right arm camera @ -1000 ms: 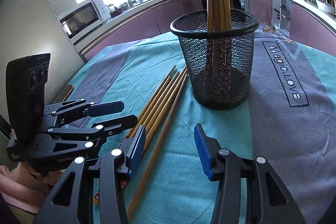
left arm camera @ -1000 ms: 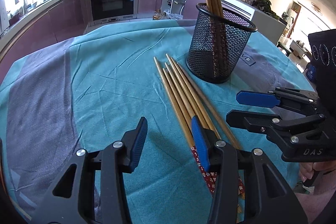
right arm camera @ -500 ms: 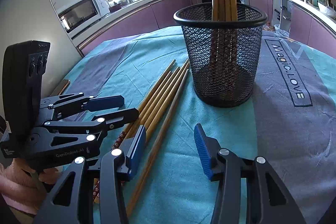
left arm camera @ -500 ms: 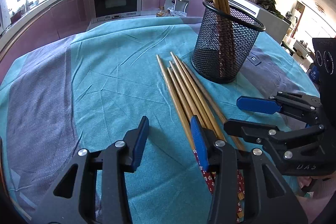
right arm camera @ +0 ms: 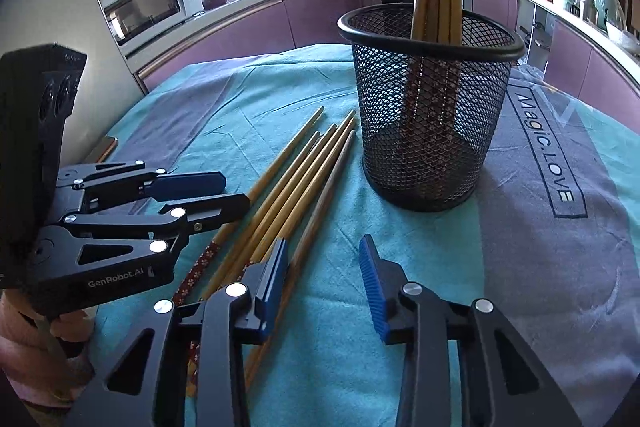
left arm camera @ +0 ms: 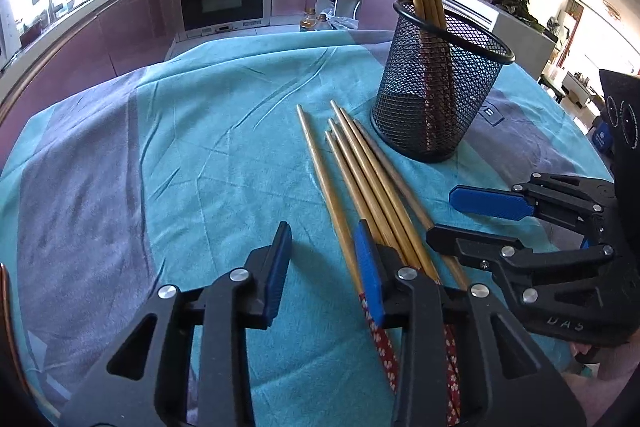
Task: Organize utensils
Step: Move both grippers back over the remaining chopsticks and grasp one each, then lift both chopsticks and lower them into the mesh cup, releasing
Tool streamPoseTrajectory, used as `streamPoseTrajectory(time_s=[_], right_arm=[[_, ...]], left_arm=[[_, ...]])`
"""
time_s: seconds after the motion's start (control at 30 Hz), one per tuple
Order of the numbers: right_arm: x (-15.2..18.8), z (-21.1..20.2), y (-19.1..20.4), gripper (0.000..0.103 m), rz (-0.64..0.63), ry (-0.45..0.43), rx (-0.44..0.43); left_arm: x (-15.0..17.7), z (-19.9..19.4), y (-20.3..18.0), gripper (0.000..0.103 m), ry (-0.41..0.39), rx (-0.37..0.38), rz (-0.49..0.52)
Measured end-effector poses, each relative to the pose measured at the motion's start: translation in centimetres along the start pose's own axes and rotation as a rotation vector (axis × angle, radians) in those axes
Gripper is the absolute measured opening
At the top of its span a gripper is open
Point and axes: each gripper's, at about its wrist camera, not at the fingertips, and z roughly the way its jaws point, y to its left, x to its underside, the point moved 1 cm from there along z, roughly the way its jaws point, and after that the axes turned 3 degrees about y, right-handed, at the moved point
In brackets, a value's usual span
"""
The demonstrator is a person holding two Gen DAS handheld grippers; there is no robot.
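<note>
Both grippers hover low over my desk, near the mesh cup (left arm camera: 436, 95). Left gripper (left arm camera: 322, 267) has just been closing, jaws partly apart with only cloth (left arm camera: 224, 155) between them. Right gripper (right arm camera: 322, 277) likewise has been closing on nothing. Loose chopsticks (left arm camera: 360, 171) lie flat just beside the cup, between the grippers; more chopsticks stand inside the cup.

Teal cloth (left arm camera: 224, 163) with grey-purple bands fills the frame. Tan chopsticks (left arm camera: 360, 171) at centre show red floral ends lower down. Black mesh cup (left arm camera: 436, 99), upper right. Blue pads (left arm camera: 488, 202) on black fingers at right.
</note>
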Motion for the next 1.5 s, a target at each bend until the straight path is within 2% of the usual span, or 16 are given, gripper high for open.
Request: streamPoseTrajectory(time_s=[0.2,0.27,0.33,0.43,0.57,0.9,1.2,1.5], right_arm=[[-0.9,0.9,0.7,0.028,-0.033,0.009,0.054],[-1.1,1.1,0.7,0.026,-0.029,0.009,0.06],[-1.1,1.2,0.4,0.022,-0.016,0.006,0.054],[-1.0,1.0,-0.1,0.01,0.016,0.003,0.029],[-0.9,0.8,-0.6,0.008,0.046,-0.005,0.007],[-0.1,-1.2,-1.8,0.006,0.079,-0.029,-0.062],[-0.5,-5.3,-2.5,0.006,0.095,-0.124,-0.198],[-2.0,-9.5,-3.0,0.006,0.094,-0.253,-0.214]], left_arm=[[-1.3,1.2,-0.1,0.027,0.01,-0.014,0.006],[-1.7,1.5,-0.1,0.021,0.012,-0.016,0.007],[-1.9,1.7,-0.1,0.016,0.015,-0.017,0.003],[-2.1,1.9,0.0,0.011,0.013,-0.012,-0.007],[-1.8,1.7,0.2,0.008,0.004,0.004,-0.032],[-1.1,0.0,0.5,0.008,-0.02,0.041,-0.049],[-1.3,-4.4,0.7,0.008,-0.099,0.112,-0.043],[-2.6,-9.5,0.6,0.007,-0.189,0.21,-0.029]])
